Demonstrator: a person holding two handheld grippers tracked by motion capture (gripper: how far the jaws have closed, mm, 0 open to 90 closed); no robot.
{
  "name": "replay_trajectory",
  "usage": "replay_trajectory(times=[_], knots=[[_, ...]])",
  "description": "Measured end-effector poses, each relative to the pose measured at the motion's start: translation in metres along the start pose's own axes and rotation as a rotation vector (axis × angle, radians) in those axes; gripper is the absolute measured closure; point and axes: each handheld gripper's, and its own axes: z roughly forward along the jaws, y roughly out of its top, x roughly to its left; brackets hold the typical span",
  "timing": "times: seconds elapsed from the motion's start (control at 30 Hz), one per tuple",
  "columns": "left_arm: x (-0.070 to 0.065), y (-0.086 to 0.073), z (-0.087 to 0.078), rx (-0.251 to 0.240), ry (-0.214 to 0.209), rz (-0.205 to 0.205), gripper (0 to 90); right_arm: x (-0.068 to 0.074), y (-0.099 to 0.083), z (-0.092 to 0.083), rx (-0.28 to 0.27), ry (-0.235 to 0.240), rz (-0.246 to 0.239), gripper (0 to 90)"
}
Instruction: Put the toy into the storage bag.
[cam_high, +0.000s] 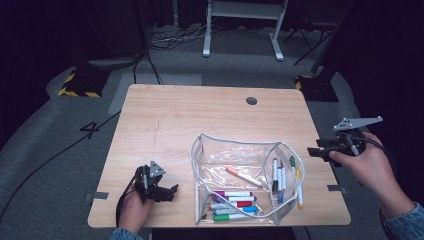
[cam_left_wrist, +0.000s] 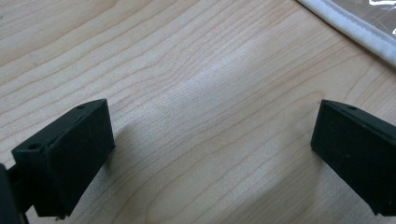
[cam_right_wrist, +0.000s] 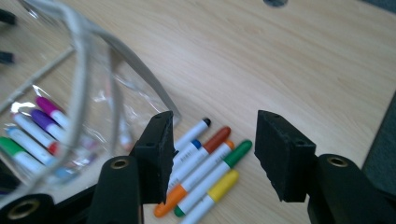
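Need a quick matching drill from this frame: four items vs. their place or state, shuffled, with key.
Items:
1. left tongs
2. right tongs
3. clear pouch
4. green marker

Places or states:
A. lies on the table outside the pouch, beside other markers
B. open, low over bare wood at the table's near left
C. stands open mid-table with markers inside
D. open, at the table's right edge, aimed at the loose markers

Pairs: 1-B, 2-D, 3-C, 4-A
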Motion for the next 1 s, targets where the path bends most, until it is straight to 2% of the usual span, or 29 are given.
replay_trajectory(times=[0.17,0.33,0.8,0.93,1.0], knots=[[0.000,0.000,0.000,-0.001,0.000,-0.002,0.0,-0.011,-0.022,0.020,0.052,-0.010,0.047,47.9],[0.000,0.000,0.000,-0.001,0.000,-0.001,0.0,-0.017,-0.044,0.044,0.111,-0.016,0.064,47.1],[0.000,0.000,0.000,-0.002,0.003,-0.002,0.0,-0.011,-0.091,0.099,0.268,0.039,0.112,45.4],[0.000,0.000,0.000,-0.002,0.004,0.001,0.0,-0.010,-0.098,0.105,0.299,0.054,0.119,46.8],[0.000,0.000,0.000,-0.002,0.004,0.001,0.0,-0.012,-0.101,0.106,0.312,0.048,0.123,52.0]])
